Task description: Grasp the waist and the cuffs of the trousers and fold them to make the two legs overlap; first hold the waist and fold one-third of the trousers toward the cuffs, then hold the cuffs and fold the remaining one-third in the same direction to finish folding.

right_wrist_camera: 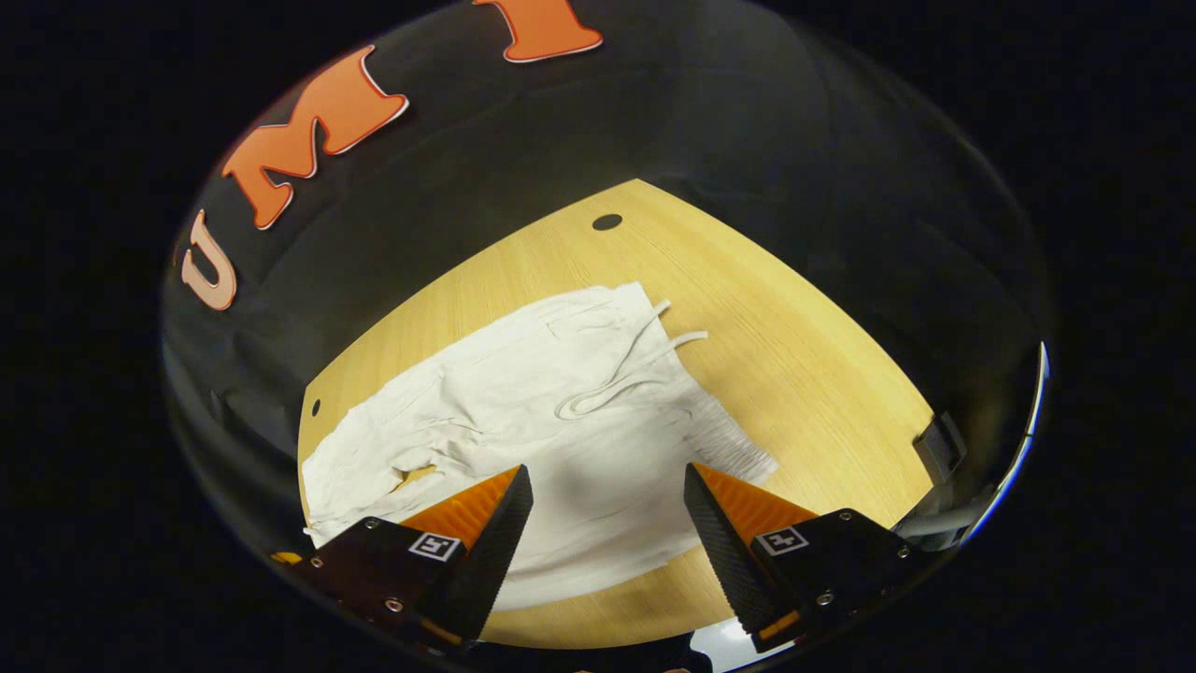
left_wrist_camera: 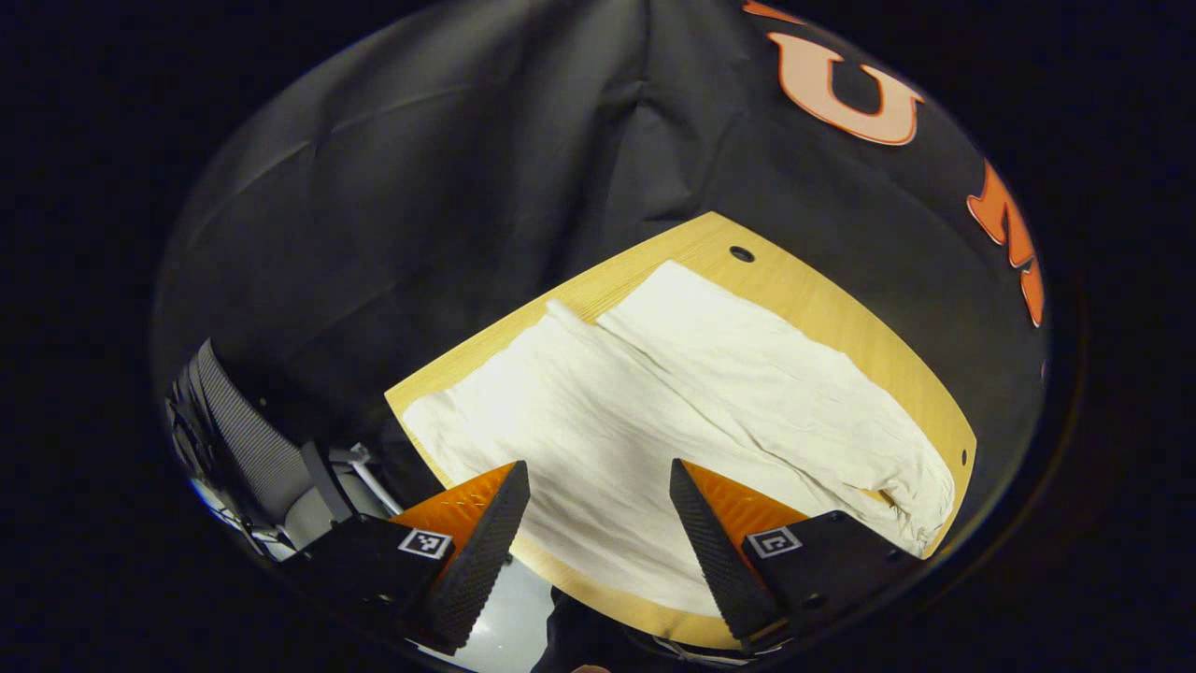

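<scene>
White trousers [right_wrist_camera: 561, 421] are seen spread flat across the wooden table [right_wrist_camera: 794, 374], the legs not yet overlapped, so the first fold is judged still to come. In the right gripper view the gathered waist [right_wrist_camera: 719, 439] and its loose drawstring [right_wrist_camera: 635, 374] are laid toward the table's open middle; in the left gripper view the two legs [left_wrist_camera: 710, 374] are stretched side by side toward the far edge. The right gripper [right_wrist_camera: 607, 523] is held released, jaws spread above the waist end, and the left gripper [left_wrist_camera: 598, 523] likewise parted over the legs, each apparently positioned so one end can be taken
</scene>
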Tool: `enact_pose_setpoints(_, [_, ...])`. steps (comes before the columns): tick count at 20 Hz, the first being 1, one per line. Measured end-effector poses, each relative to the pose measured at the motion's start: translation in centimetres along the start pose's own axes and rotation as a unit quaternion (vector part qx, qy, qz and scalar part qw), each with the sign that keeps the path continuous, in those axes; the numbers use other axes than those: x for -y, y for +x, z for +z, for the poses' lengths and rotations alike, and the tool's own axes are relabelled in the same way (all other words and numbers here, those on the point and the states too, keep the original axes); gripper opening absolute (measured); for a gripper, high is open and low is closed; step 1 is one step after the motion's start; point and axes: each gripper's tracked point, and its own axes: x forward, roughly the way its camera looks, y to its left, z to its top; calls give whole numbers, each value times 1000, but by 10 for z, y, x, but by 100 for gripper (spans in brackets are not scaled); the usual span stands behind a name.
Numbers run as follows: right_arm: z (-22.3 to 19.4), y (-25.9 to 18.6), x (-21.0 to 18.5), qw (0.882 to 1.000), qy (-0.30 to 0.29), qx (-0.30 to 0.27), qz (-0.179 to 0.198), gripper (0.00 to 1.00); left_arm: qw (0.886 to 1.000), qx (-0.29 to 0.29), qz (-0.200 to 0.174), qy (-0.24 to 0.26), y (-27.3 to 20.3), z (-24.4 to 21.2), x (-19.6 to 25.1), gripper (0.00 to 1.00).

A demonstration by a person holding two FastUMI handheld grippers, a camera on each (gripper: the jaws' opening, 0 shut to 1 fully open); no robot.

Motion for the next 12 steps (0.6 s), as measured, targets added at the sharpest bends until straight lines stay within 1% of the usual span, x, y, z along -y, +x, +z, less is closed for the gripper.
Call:
enact_pose_setpoints(4, [-9, 11, 4, 999, 23, -25, -14, 98, 996, -45, -4, -73, 36, -25, -31, 98])
enact_pose_setpoints(7, [-15, 19, 1, 998, 38, -39, -20, 98, 987, -92, -12, -127, 53, -46, -51, 99])
enact_pose_setpoints(9, [-21, 23, 1, 998, 41, -47, -25, 98, 982, -107, -13, -155, 64, -50, -66, 99])
enact_pose_setpoints(12, [-26, 24, 3, 997, 51, -57, -31, 98, 977, -115, -11, -180, 67, -48, -83, 100])
